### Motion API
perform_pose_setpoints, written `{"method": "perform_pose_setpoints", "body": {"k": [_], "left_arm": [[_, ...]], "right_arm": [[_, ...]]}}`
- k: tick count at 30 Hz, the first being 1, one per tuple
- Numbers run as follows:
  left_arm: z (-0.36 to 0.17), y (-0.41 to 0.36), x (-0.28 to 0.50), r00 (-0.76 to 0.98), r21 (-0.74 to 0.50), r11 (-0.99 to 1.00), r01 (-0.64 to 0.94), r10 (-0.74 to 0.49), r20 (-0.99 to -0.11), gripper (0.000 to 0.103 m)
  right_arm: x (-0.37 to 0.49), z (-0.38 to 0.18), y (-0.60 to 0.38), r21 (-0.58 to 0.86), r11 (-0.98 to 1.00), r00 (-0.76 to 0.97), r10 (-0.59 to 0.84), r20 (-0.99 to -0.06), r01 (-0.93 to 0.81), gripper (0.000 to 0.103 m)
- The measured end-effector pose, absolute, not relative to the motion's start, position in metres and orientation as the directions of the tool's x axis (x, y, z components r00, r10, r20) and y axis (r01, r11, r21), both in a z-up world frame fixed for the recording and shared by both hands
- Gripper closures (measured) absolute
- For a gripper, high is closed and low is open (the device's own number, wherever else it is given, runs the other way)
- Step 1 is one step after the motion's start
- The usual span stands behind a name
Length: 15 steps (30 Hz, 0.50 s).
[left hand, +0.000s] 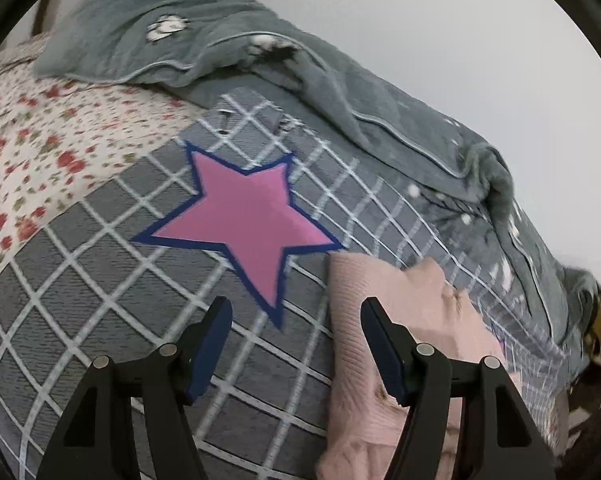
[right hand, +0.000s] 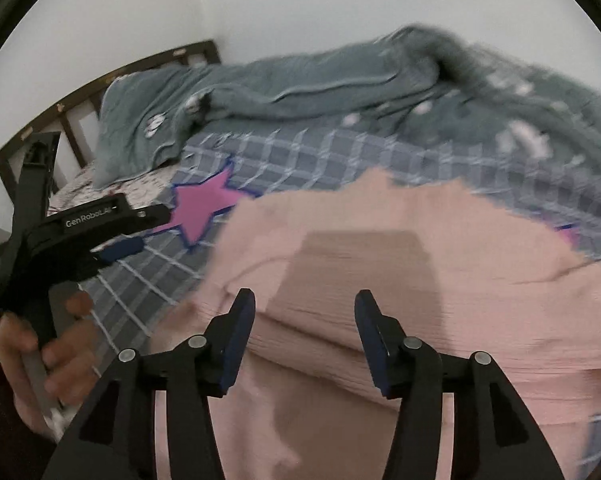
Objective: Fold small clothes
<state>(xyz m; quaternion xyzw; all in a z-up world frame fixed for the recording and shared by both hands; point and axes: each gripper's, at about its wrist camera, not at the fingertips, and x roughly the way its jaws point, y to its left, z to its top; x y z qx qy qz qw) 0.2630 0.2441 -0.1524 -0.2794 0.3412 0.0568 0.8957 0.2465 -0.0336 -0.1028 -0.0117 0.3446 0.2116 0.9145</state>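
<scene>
Here both tools gape empty: right tool (right hand: 305, 312) seemingly above pink garment (right hand: 380, 280).

- From the left hand-held gripper (left hand: 296, 344) we look down, close, at the grey checked bedspread (left hand: 100, 280).
- From the right hand-held gripper (right hand: 305, 336) we look down over the pink knitted garment (right hand: 380, 280).
- Both views share the pink star patch (left hand: 244, 220), garment and rumpled grey-green blanket (left hand: 380, 92).

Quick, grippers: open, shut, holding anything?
Left gripper: open, holding nothing, over the grey checked cover.
Right gripper: open, nothing gripped, above the pink garment.
</scene>
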Motion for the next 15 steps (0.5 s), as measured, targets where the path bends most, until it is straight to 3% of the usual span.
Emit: {"method": "perform_pose_setpoints", "body": {"k": [7, 12, 15], "left_arm": [[-0.145, 0.197, 0.264, 0.764, -0.447, 0.891, -0.077, -0.235, -0.6, 0.045], [-0.153, 0.166, 0.272, 0.713, -0.384, 0.923, -0.02, -0.256, -0.652, 0.049], [-0.162, 0.157, 0.278, 0.68, -0.354, 0.934, -0.035, -0.238, -0.694, 0.055]], "right_arm": [[0.217, -0.09, -0.143, -0.066, 0.986, 0.817, 0.089, -0.569, -0.154, 0.052], [0.213, -0.109, -0.211, -0.081, 0.997, 0.793, -0.048, -0.608, -0.002, 0.052], [0.217, -0.128, -0.236, -0.042, 0.999, 0.753, -0.052, -0.656, 0.032, 0.052]]}}
